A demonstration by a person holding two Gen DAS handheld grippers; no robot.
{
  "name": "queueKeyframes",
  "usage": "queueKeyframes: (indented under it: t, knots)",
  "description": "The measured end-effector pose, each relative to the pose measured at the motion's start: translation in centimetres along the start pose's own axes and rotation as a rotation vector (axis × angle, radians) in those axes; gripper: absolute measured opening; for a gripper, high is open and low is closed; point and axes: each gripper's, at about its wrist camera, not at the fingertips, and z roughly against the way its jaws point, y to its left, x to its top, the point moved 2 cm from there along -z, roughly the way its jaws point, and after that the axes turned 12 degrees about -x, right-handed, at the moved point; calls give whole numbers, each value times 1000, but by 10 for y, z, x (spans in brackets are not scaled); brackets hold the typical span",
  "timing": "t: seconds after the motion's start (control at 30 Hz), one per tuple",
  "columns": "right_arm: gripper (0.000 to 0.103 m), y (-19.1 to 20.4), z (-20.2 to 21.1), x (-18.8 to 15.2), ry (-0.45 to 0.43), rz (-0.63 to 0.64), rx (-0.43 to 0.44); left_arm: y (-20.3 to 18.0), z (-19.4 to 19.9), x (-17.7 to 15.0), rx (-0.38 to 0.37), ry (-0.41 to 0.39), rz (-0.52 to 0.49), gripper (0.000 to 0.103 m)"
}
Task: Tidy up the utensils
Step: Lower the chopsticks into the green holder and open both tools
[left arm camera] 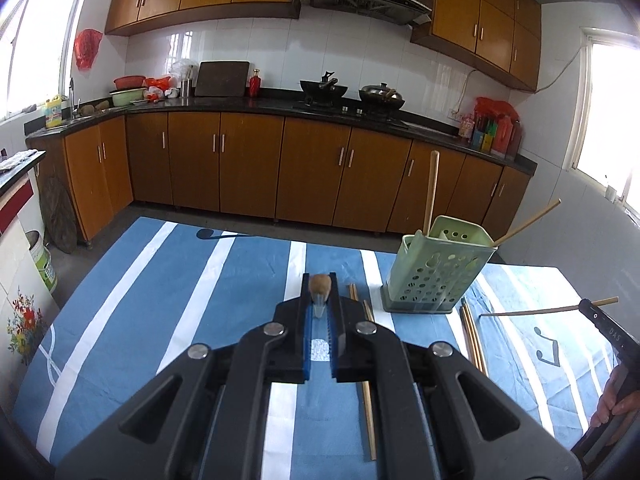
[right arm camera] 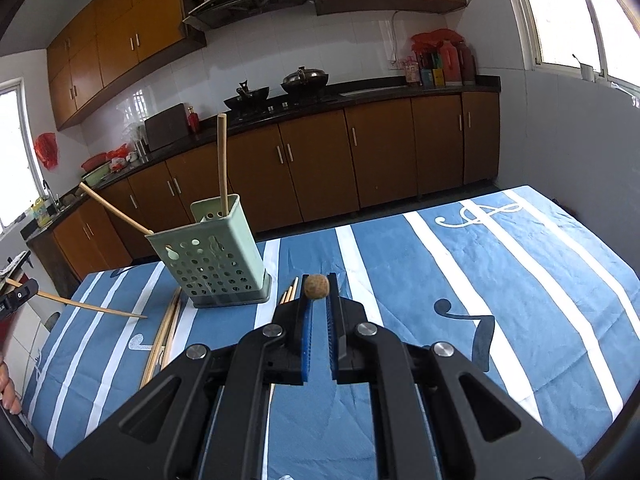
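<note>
A green perforated utensil holder point(left arm camera: 434, 270) point(right arm camera: 214, 256) stands on the blue striped tablecloth point(left arm camera: 180, 300) point(right arm camera: 480, 280), with two chopsticks point(left arm camera: 431, 192) point(right arm camera: 221, 164) leaning in it. Each gripper is shut on a chopstick seen end-on: my left gripper point(left arm camera: 320, 286) holds a chopstick end point(left arm camera: 320, 285), my right gripper point(right arm camera: 317, 286) holds another chopstick end point(right arm camera: 316, 286). In the left wrist view the right gripper point(left arm camera: 592, 305) shows at far right with its long chopstick point(left arm camera: 528, 312). In the right wrist view the left gripper point(right arm camera: 20, 294) shows at far left with its long chopstick point(right arm camera: 92, 307). Loose chopsticks point(left arm camera: 472, 336) point(right arm camera: 164, 336) lie beside the holder.
More loose chopsticks point(left arm camera: 368, 352) point(right arm camera: 290, 292) lie on the cloth below the grippers. Kitchen cabinets and a counter with woks point(left arm camera: 324, 88) stand beyond the table. The table edges point(right arm camera: 624, 264) lie close to the sides.
</note>
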Motion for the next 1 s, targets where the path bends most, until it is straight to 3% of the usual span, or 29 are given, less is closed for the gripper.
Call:
queueKeyframes:
  t: [0.27,0.53,0.77,1.0]
  knots:
    - [7,5,7,13,-36,3,20,-9,6,8,-18,-16,-14,7]
    - [7,15,34,54,-111,-31,115,-33,24,40,-100,-75,-32,7]
    - [7,31,65,94,-234,-58,208,-68,36,77,-161,-171,-57,7]
    - [7,55,70,118,-345,-40,216,-94,36,117,-186,-307,-39,7]
